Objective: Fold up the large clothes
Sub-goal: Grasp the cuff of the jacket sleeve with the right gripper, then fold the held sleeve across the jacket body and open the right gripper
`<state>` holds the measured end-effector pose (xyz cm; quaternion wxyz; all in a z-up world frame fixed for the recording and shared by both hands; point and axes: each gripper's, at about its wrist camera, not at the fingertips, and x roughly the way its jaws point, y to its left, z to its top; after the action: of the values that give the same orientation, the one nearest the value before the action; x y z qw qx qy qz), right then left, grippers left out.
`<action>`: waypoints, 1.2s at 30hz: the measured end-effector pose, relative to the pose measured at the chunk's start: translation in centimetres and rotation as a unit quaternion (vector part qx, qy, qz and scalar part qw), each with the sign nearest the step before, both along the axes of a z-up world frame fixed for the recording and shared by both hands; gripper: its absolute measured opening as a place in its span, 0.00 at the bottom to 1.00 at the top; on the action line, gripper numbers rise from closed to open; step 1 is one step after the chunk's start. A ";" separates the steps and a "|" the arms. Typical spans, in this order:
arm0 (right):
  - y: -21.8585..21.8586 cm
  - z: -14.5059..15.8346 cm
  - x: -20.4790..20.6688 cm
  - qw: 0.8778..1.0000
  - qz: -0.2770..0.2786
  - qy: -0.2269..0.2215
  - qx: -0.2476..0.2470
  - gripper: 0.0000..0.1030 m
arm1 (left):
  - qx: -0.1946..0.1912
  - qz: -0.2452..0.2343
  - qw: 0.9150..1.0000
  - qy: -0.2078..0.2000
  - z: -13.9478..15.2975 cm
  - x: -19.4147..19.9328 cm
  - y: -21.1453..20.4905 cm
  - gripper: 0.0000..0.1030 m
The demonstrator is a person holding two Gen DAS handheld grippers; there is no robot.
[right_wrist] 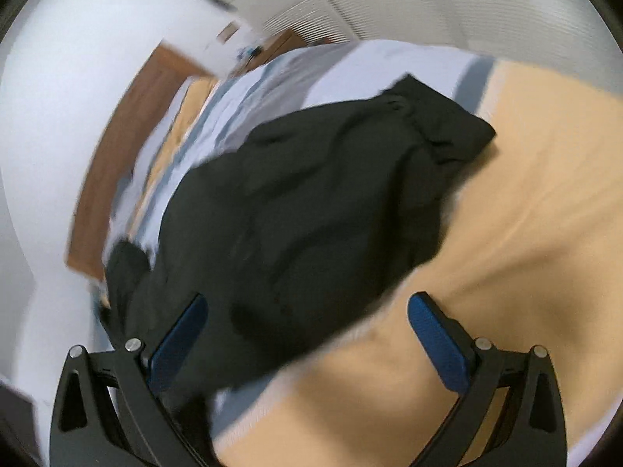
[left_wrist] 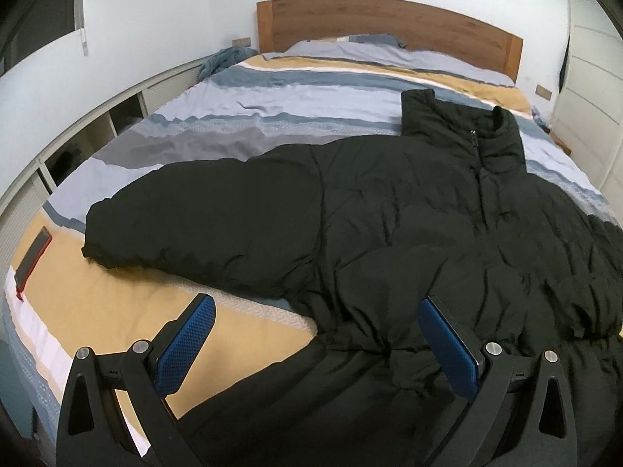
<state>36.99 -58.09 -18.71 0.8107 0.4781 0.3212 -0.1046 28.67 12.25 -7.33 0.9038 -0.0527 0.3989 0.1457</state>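
Note:
A black puffer jacket (left_wrist: 389,225) lies front up on the striped bed cover (left_wrist: 249,97), collar toward the headboard, one sleeve (left_wrist: 194,225) stretched to the left. My left gripper (left_wrist: 317,307) is open and empty, just above the jacket's hem near the bed's front edge. In the blurred, tilted right wrist view, the jacket's other sleeve (right_wrist: 311,214) lies on the tan part of the cover (right_wrist: 506,214). My right gripper (right_wrist: 307,307) is open and empty, close over that sleeve.
A wooden headboard (left_wrist: 389,27) stands at the far end. A low white shelf unit (left_wrist: 97,116) runs along the left wall. A red-edged phone (left_wrist: 35,257) lies on the bed's left front corner. White cupboards (left_wrist: 592,89) stand at the right.

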 end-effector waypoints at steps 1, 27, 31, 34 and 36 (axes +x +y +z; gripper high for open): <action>-0.8 -0.5 -0.1 1.000 -0.017 -0.014 0.016 1.00 | 0.003 0.000 1.000 0.001 -0.1 0.1 0.0 0.99; 10.9 16.9 3.6 0.960 0.160 -0.181 -0.143 0.08 | -0.011 0.022 0.999 -0.025 3.0 -4.6 3.0 0.99; 18.2 18.6 3.1 0.936 0.242 -0.192 -0.167 0.09 | -0.016 0.030 0.999 -0.023 3.3 -6.1 3.7 0.99; 23.5 17.9 2.5 0.920 0.294 -0.187 -0.177 0.09 | -0.010 0.035 0.999 -0.025 3.8 -7.3 4.4 0.99; 26.5 16.6 2.1 0.914 0.319 -0.174 -0.179 0.09 | -0.007 0.041 0.999 -0.027 4.1 -8.0 5.2 0.99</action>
<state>39.06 -31.59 -2.09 0.9160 0.2076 0.2865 0.1889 20.62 17.42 -3.25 0.9071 -0.0796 0.3728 0.1786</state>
